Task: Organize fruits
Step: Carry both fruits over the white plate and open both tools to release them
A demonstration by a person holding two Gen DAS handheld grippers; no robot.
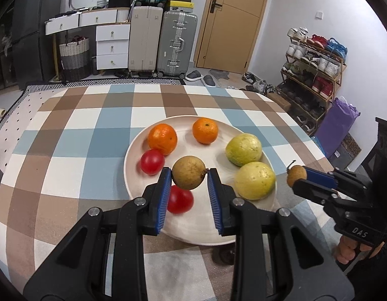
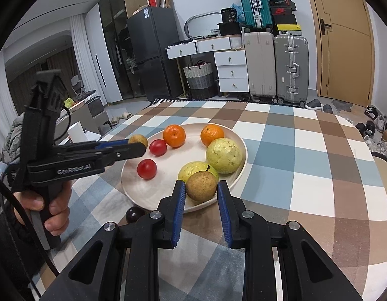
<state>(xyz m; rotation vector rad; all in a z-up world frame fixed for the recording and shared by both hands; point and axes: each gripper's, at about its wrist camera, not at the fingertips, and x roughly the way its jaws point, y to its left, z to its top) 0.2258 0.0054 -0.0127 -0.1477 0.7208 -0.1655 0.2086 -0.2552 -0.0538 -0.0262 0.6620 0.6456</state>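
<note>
A beige plate (image 1: 213,235) (image 2: 140,190) on the checked tablecloth holds two oranges (image 1: 162,139) (image 1: 205,130), two red tomatoes (image 1: 152,161) (image 1: 181,200) and two yellow-green guavas (image 1: 243,149) (image 1: 255,180). My left gripper (image 1: 189,176) is shut on a brown pear (image 1: 188,172) above the plate's near left part; it also shows in the right wrist view (image 2: 137,140). My right gripper (image 2: 201,188) is shut on a second brown pear (image 2: 201,186) above the plate's near right rim; it shows in the left wrist view (image 1: 296,175).
A dark plum (image 2: 133,214) lies on the cloth just off the plate's near edge. The table (image 2: 319,165) ends at the right and far sides. Suitcases (image 1: 163,42), drawers and a shoe rack (image 1: 314,75) stand beyond it.
</note>
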